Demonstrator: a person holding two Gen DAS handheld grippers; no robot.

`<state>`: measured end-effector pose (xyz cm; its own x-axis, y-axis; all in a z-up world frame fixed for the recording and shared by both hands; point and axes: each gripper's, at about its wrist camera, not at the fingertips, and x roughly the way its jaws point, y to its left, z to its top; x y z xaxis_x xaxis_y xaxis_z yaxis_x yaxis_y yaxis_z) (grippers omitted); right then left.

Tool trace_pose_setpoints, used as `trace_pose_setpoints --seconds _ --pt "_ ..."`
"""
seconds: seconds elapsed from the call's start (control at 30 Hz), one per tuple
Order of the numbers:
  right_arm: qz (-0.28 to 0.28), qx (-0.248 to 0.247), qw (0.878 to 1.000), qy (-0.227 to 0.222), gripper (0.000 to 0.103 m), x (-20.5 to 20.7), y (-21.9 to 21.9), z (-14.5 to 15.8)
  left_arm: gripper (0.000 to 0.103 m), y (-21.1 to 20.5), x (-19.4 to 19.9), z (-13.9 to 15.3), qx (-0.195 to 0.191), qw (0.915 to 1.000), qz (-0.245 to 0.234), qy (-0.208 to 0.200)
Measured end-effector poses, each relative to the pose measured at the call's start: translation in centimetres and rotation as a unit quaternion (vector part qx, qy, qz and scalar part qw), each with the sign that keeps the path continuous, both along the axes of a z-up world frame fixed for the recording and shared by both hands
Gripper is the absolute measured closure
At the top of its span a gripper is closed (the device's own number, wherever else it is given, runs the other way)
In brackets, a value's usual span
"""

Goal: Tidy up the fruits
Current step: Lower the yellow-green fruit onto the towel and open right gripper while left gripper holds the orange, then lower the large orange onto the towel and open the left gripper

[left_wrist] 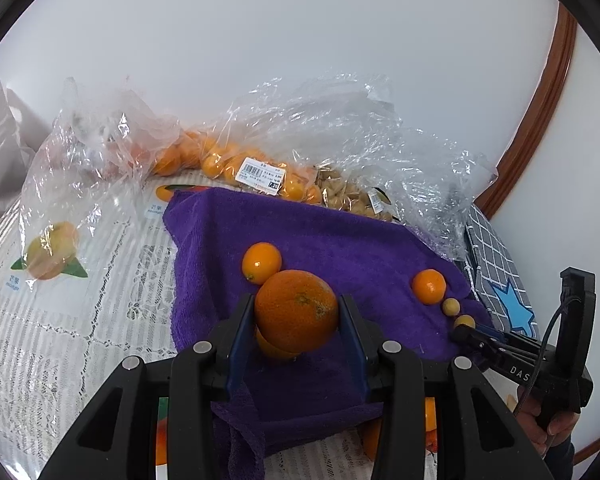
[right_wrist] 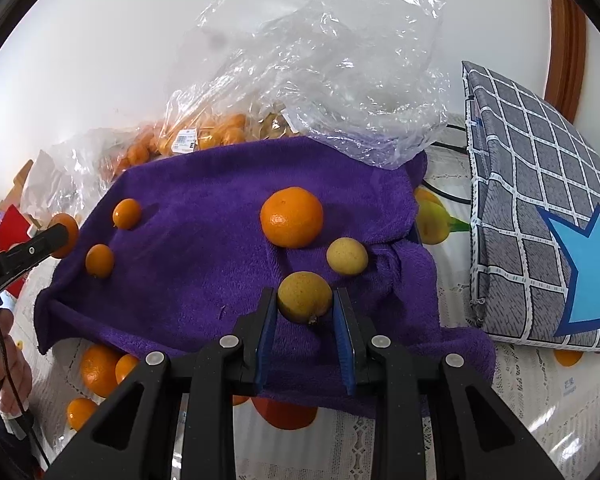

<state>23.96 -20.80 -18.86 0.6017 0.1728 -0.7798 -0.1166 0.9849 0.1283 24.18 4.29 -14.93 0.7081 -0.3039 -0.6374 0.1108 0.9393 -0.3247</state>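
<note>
Purple terry towel [left_wrist: 320, 240] bears both fruits you have clamped: left gripper [left_wrist: 296, 312] on the large round orange [left_wrist: 296, 310], right gripper [right_wrist: 305, 298] on the small yellow-brown fruit [right_wrist: 305, 296]; careless release could roll them off.

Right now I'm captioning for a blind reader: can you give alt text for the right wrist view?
The right gripper is shut on a small yellow-brown fruit over a purple towel. A tangerine and a second yellow-brown fruit lie just beyond it, with clear plastic bags behind.
</note>
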Motion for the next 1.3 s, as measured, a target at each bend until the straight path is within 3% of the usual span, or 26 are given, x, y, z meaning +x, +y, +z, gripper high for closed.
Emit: trace_pose_setpoints --seconds 0.7,0.93,1.1,1.3 --pt "0.005 -0.02 1.0 -0.004 0.073 0.0 0.3 -0.2 0.063 -0.8 0.6 -0.9 0.019 0.9994 -0.01 0.027" --pt "0.006 -0.021 1.0 -0.005 0.059 -0.1 0.6 0.0 0.063 -0.4 0.7 -1.0 -0.01 0.9991 -0.019 0.038" --pt "-0.006 -0.021 1.0 -0.007 0.058 -0.2 0.2 0.1 0.063 0.3 0.9 -1.3 -0.047 0.9975 -0.019 0.049" --pt "-0.011 -0.017 1.0 -0.017 0.058 -0.5 -0.1 0.7 0.063 -0.2 0.6 -1.2 -0.056 0.9966 -0.044 0.041"
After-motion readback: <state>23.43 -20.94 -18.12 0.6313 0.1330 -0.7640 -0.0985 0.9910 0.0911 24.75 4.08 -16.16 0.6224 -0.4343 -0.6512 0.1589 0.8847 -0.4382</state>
